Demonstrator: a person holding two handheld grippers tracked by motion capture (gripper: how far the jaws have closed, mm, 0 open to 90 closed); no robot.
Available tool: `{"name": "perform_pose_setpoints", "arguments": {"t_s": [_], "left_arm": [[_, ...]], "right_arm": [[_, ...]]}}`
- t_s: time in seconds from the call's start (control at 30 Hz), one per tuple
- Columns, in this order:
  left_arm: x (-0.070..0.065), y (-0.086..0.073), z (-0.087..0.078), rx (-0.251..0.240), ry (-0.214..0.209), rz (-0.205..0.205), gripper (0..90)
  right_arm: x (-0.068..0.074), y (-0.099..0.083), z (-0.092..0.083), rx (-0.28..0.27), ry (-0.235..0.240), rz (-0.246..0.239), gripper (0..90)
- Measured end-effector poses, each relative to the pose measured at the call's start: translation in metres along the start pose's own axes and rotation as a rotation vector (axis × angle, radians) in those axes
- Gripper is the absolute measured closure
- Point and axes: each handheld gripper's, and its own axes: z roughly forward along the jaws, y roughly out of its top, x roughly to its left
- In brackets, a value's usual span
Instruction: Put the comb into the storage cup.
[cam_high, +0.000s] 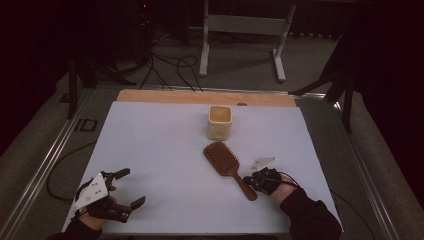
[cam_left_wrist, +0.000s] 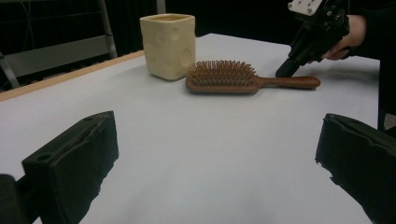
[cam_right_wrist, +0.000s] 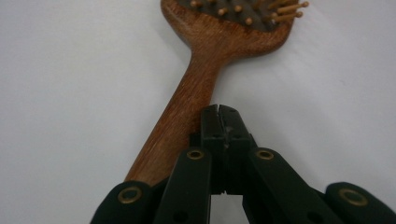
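A wooden paddle hairbrush (cam_high: 228, 167) lies flat on a white table (cam_high: 160, 150), right of centre and towards the near edge, bristles facing up. Its oval head points away from the person and slightly left; its handle runs back towards the person's right side.

The right gripper (cam_high: 248, 180) sits low at the handle, just beside its right edge. In the right gripper view its two black jaws are pressed together with nothing between them, their tips touching or nearly touching the wood partway along the handle. With the jaws closed rather than straddling the handle, this looks like a nudge or push against the brush, not a grasp. The person's right hand, in a dark sleeve, holds the gripper angled down towards the table.

Just beyond the brush head stands a cream, square-sided cup (cam_high: 220, 122), upright with its open top showing, close to the brush but not touching it. It may be where the brush is meant to go.

The left gripper (cam_high: 131, 188) rests well apart near the table's front left corner, jaws spread wide and empty, pointing towards the brush and cup as if waiting.
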Motion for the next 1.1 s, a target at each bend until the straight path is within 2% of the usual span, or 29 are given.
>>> {"name": "perform_pose_setpoints", "arguments": {"t_s": [0.43, 0.63, 0.8, 1.1], "left_arm": [[0.0, 0.0, 0.0, 0.0, 0.0, 0.001, 0.0], [0.0, 0.0, 0.0, -0.002, 0.0, 0.002, 0.0], [-0.001, 0.0, 0.0, -0.001, 0.0, 0.002, 0.0], [-0.001, 0.0, 0.0, 0.0, -0.001, 0.002, 0.0]], "right_arm": [[0.008, 0.002, 0.001, 0.001, 0.019, -0.005, 90.0], [0.008, 0.002, 0.001, -0.001, 0.009, -0.007, 90.0], [0.005, 0.004, -0.006, -0.015, -0.026, 0.014, 90.0], [0.0, 0.009, -0.02, -0.03, -0.111, 0.097, 89.8]]}}
